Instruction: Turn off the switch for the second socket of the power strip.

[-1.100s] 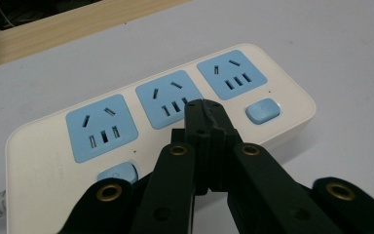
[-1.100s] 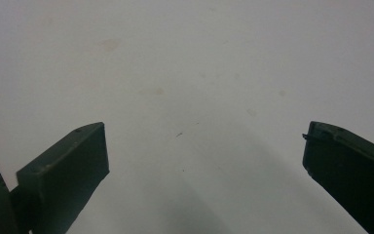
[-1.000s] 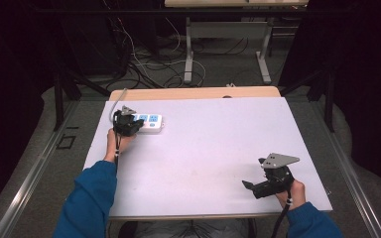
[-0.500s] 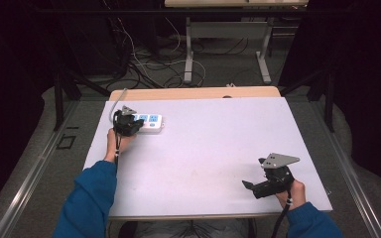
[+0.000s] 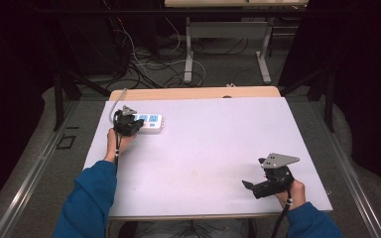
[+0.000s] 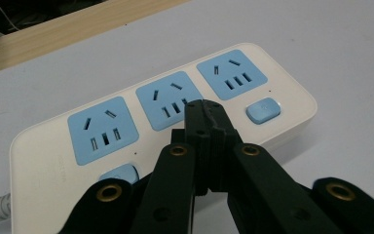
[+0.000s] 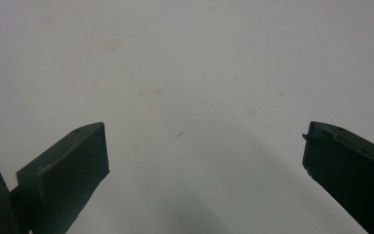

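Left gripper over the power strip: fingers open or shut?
Shut. The left gripper has its two black fingers pressed together with no gap and nothing between them, tips over the middle blue socket of the white plastic power strip.

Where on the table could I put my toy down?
The wide white middle between the power strip and the right hand-held gripper is bare, and so is the far right corner. It is crowded only at the far left, where the shut left hand-held gripper hovers over the strip.

My worktop (image 5: 203, 148) has a pale sheet over it, wood showing along its far edge. Beyond it, cables (image 5: 149, 64) tangle on the floor beside grey table legs (image 5: 189, 49).
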Available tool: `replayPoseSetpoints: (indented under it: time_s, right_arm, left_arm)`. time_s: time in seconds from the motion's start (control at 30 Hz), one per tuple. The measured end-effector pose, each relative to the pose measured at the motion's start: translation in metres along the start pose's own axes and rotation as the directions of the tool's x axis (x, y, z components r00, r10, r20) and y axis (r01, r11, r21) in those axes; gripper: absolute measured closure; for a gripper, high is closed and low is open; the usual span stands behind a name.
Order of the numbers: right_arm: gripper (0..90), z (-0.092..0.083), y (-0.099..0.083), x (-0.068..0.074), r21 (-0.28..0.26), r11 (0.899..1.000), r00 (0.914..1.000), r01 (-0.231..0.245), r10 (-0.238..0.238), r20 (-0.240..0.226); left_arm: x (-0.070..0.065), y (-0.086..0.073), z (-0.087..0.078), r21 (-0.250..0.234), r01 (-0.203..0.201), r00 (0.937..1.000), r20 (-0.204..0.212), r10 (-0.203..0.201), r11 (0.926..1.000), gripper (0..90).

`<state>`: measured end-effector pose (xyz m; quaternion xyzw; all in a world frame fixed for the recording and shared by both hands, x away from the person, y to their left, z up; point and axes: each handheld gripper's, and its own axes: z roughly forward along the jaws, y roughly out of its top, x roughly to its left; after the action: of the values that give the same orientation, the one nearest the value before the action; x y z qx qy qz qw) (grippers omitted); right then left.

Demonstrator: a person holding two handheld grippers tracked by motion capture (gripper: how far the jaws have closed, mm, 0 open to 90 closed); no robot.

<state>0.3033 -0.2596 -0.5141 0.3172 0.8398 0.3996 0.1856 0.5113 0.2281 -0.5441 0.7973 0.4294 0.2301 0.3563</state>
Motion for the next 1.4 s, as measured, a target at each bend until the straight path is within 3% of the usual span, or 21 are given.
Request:
replayPoseSetpoints:
  time_s: [0.5, 0.57, 0.7, 1.23, 1.4]
  right_arm:
    - [2.4, 0.0002, 0.0, -0.0002, -0.001, 1.0, 1.0, 0.002, -0.002, -0.002]
    - [2.4, 0.0002, 0.0, -0.0002, 0.0, 1.0, 1.0, 0.002, -0.002, -0.002]
    - [2.4, 0.0004, 0.0, -0.0003, 0.001, 1.0, 1.0, 0.002, -0.002, -0.004]
    - [2.4, -0.0007, 0.0009, 0.0012, 0.005, 1.0, 1.0, -0.005, 0.005, -0.002]
    - [2.4, -0.0006, 0.0007, 0.0011, -0.011, 1.0, 1.0, -0.001, 0.001, 0.002]
  left_arm:
    - [-0.0007, 0.0011, -0.0006, 0.011, -0.01, 1.0, -0.001, 0.01, 0.9999, 90.0]
    - [-0.0009, 0.0017, -0.0021, -0.014, 0.004, 1.0, -0.005, -0.004, 0.9999, 90.0]
    - [-0.0009, 0.0023, -0.0023, 0.0, -0.015, 0.9999, -0.008, 0.015, 0.9999, 90.0]
    - [-0.0002, 0.0014, -0.005, -0.013, 0.01, 0.9997, -0.021, -0.01, 0.9999, 89.8]
    - [-0.0007, 0.003, -0.0092, 0.007, 0.018, 0.9997, -0.017, -0.018, 0.9998, 69.9]
